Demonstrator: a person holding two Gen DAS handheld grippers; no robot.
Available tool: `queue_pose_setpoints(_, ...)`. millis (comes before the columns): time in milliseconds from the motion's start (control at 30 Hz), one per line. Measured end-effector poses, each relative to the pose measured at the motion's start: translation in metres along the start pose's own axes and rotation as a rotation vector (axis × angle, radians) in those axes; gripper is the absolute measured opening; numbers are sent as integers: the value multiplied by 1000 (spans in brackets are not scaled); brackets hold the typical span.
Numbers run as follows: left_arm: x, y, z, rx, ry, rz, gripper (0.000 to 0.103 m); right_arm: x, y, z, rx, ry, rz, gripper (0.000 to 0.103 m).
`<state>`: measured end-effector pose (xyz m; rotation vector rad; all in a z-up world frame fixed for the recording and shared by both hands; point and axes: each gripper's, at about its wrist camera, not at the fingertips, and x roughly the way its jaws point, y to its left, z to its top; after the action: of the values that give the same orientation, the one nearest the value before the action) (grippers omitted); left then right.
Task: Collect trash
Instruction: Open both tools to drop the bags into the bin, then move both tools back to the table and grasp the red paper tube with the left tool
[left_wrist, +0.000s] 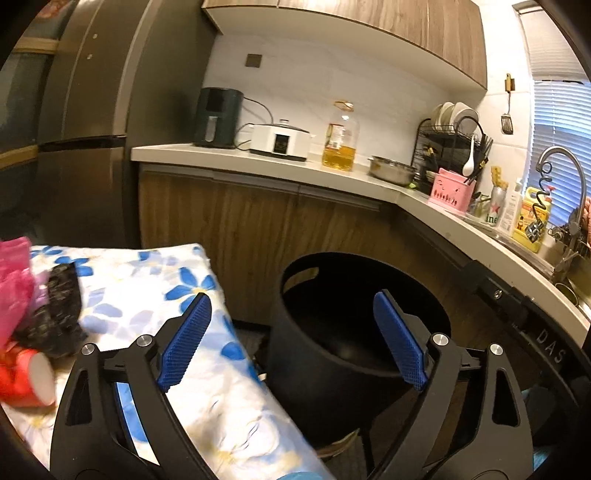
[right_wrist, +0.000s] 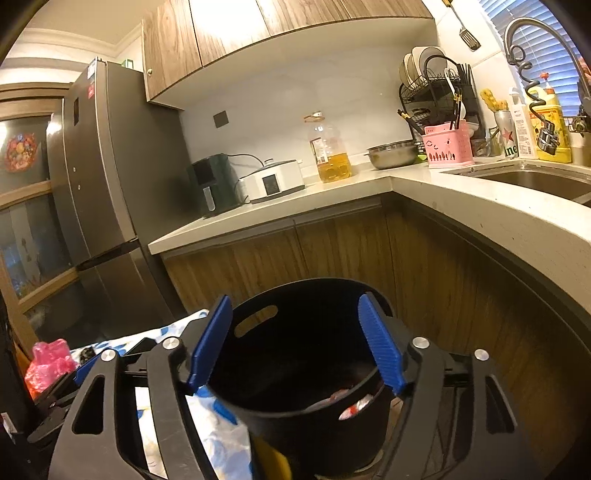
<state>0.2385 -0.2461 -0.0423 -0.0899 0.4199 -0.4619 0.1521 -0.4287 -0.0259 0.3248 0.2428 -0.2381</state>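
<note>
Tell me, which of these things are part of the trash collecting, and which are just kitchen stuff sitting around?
Part of the job:
black bin, some trash already inside
pink plastic bag
black crumpled wrapper
red cup
left gripper and right gripper, both open and empty

Just lying about:
oil bottle
air fryer
dish rack
fridge

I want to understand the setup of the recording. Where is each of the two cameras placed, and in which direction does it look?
Left wrist: sits on the left gripper, jaws open and empty; looks over the flowered cloth and black bin toward the counter.
Right wrist: sits on the right gripper, jaws open and empty; looks into the black bin, with trash at its bottom, toward the fridge.
Shared: bin, cloth, counter, oil bottle, dish rack.
</note>
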Motion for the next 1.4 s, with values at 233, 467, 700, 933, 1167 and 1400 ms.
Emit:
queue_pose_setpoints(233, -49, 18, -11, 11, -26, 55, 91, -26, 14, -9, -1, 2, 16, 74)
queue_pose_setpoints(467, -107, 46, -24, -15, -58, 114, 91, -51, 39, -19, -4, 8, 70, 80)
queue_pose_setpoints(700, -156, 80, -42, -21, -69, 225, 91, -74, 78, -37, -30, 20, 168, 82)
queue_pose_setpoints(933, -198, 126, -59, -72, -90, 332, 91, -85, 113, -58, -54, 55, 240, 83)
queue_pose_setpoints(1167, -215, 163, -73, -65, -72, 411, 91, -85, 145, -80, -78, 100, 296, 83)
queue_pose_setpoints(1400, -200, 189, -88, -28, 23, 408, 91, -85, 165, -91, -97, 123, 319, 83)
